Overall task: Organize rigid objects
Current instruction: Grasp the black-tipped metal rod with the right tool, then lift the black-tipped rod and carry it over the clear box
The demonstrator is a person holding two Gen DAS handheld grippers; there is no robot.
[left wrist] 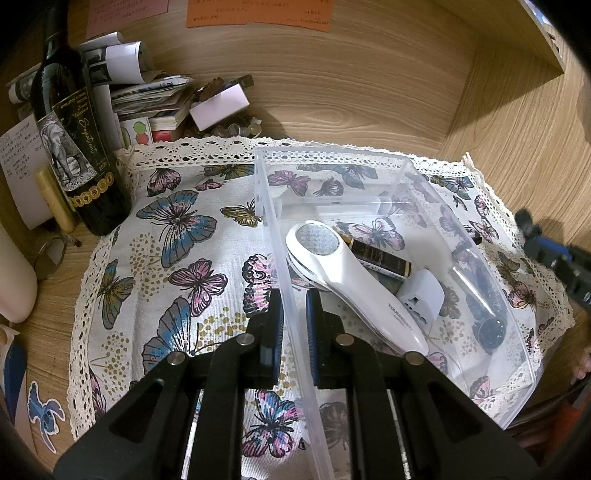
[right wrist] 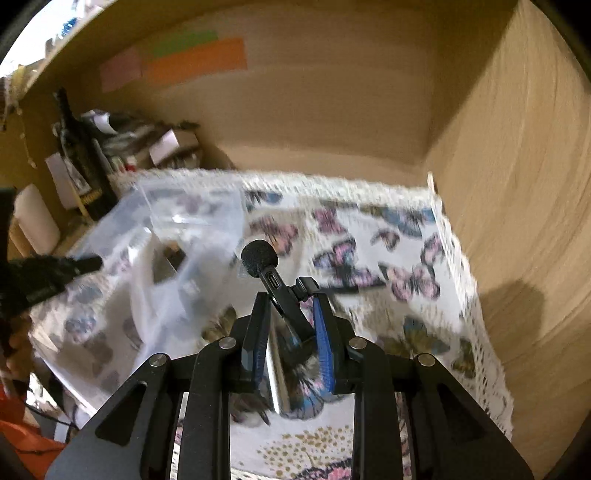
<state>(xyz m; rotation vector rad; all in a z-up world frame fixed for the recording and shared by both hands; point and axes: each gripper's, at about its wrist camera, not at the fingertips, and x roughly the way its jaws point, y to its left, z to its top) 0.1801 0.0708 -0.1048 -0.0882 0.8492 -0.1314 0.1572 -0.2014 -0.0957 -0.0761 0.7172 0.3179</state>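
- Your left gripper (left wrist: 294, 325) has its fingers clamped on the near-left wall of the clear bin (left wrist: 480, 254), one finger inside, one outside.
- Your right gripper (right wrist: 291, 325) has its fingers clamped on a small black microphone (right wrist: 271, 275), held above the butterfly cloth (right wrist: 388, 258), right of the bin.
- Inside the bin: a white handheld device (left wrist: 354, 280), a dark tube (left wrist: 380, 258) behind it, a white adapter (left wrist: 424, 299).
- Beyond the bin's left side, a wine bottle (left wrist: 74, 147) stands on the tabletop (left wrist: 351, 92).

You are working in a home, at a wooden alcove table. Note the lace-edged butterfly cloth (left wrist: 177, 229), wine bottle (left wrist: 74, 147), piled papers and boxes (left wrist: 155, 99), and handwritten notes (left wrist: 258, 13) on the wall.
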